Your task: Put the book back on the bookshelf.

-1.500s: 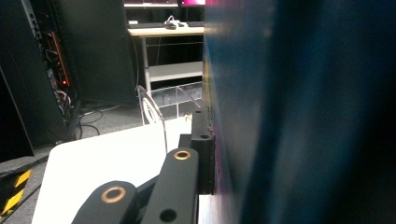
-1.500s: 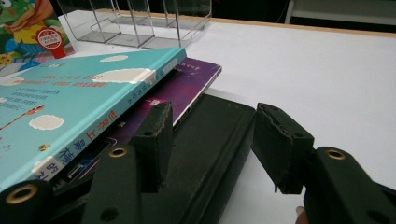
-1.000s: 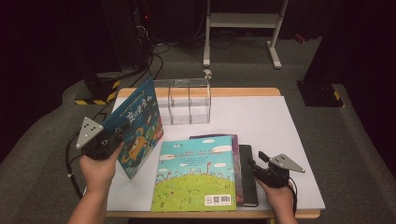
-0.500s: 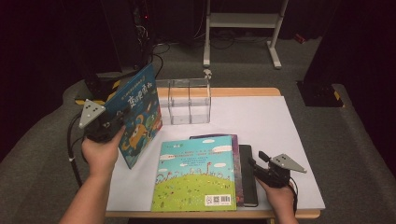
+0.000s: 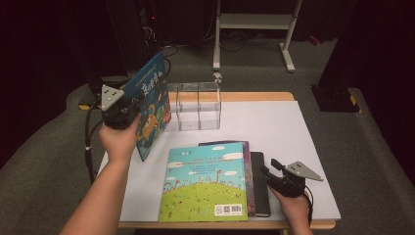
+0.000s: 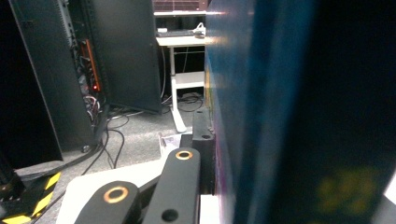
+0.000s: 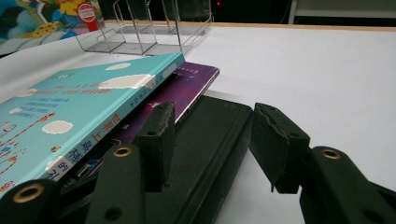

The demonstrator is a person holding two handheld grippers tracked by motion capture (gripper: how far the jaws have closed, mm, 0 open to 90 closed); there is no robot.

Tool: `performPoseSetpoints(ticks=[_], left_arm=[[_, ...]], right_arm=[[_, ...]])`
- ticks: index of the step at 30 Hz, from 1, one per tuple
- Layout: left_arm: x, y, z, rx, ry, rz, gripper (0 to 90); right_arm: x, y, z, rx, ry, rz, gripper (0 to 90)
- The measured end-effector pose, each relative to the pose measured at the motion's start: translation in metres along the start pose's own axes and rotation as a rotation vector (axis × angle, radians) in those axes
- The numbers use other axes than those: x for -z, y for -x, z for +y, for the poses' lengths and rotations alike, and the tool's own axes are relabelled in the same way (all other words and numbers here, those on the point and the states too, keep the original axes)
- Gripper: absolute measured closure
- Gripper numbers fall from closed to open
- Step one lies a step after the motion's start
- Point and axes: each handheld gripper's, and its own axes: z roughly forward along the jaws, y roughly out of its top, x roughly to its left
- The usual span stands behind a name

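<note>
My left gripper (image 5: 138, 105) is shut on the near edge of a blue picture book (image 5: 155, 98), held tilted above the table's left side beside a clear divided rack (image 5: 198, 105). In the left gripper view the book's cover (image 6: 280, 116) stands pressed against the jaw. A teal picture book (image 5: 205, 181) lies on a purple book (image 5: 247, 171) and a black notebook (image 5: 259, 188). My right gripper (image 5: 268, 172) sits low at the notebook's right edge. Its jaws have just been closing a little and straddle the black notebook's corner (image 7: 219, 163) without clamping it.
The white table (image 5: 293, 132) has a wooden rim and bare space at the right. Dark cabinets with cables (image 5: 122, 39) and a white stand (image 5: 254, 24) are on the floor beyond. A cable hangs from my left gripper at the table's left edge.
The left hand has raised the blue book and carried it away from the person, tilting it more upright. The right hand has stayed at the notebook.
</note>
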Motion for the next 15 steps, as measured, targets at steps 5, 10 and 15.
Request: performPoseSetpoints(ticks=[5,10,15], left_arm=[[-0.019,0.002,-0.003,0.003,0.018,0.024,83.0],[-0.038,0.006,-0.009,-0.004,0.025,0.042,83.1],[-0.055,0.01,-0.018,-0.043,0.029,0.064,83.1]], right_arm=[[0.001,0.001,0.001,-0.016,0.012,0.016,50.0],[0.002,0.001,0.001,-0.021,0.019,0.025,50.5],[0.003,0.001,0.001,-0.023,0.028,0.029,51.1]])
